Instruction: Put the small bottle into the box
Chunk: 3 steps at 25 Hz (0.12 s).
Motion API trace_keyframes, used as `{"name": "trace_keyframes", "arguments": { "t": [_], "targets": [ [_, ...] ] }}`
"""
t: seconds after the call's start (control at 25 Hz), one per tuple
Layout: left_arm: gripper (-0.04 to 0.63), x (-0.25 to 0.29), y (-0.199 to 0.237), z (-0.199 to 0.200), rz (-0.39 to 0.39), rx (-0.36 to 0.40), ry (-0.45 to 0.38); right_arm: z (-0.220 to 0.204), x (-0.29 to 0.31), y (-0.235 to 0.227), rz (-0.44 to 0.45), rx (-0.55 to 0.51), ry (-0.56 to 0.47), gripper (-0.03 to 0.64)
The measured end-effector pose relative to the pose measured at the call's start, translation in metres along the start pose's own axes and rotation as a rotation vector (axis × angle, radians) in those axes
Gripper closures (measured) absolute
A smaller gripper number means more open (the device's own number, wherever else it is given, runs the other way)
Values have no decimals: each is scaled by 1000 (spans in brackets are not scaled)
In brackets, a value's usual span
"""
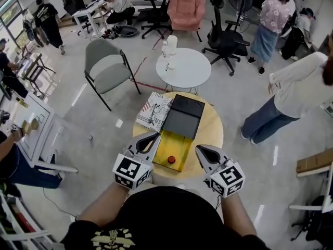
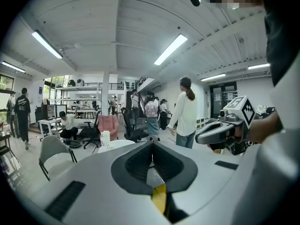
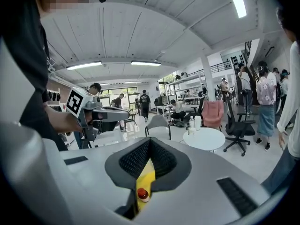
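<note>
A yellow box [image 1: 176, 142] sits on the round wooden table [image 1: 210, 132], its black lid [image 1: 184, 117] folded open on the far side. The small bottle with a red cap [image 1: 171, 160] is inside the box, close to its near edge. My left gripper [image 1: 156, 136] hovers shut at the box's near left corner. My right gripper [image 1: 199, 149] is shut and empty just right of the box. In the right gripper view, the red cap [image 3: 143, 194] and yellow box [image 3: 146, 172] show below the closed jaws of the right gripper [image 3: 149, 142]. The left gripper [image 2: 151, 144] holds nothing in its own view.
A printed magazine [image 1: 155, 110] lies on the table left of the lid. Beyond stand a white round table [image 1: 183, 69] with bottles and a grey chair [image 1: 109, 66]. A person [image 1: 291, 92] stands to the right, and a white desk [image 1: 39, 129] is on the left.
</note>
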State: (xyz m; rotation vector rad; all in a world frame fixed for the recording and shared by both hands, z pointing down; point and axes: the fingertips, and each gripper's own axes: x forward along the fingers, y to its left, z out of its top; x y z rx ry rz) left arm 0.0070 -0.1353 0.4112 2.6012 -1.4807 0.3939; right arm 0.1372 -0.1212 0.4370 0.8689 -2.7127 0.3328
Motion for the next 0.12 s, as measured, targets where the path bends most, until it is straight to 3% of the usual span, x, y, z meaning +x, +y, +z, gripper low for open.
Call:
{"name": "trace_keyframes", "arguments": {
  "t": [0.12],
  "targets": [
    [577, -2, -1, -1, 0, 11, 10, -2, -1, 1, 4, 10, -1, 604]
  ]
}}
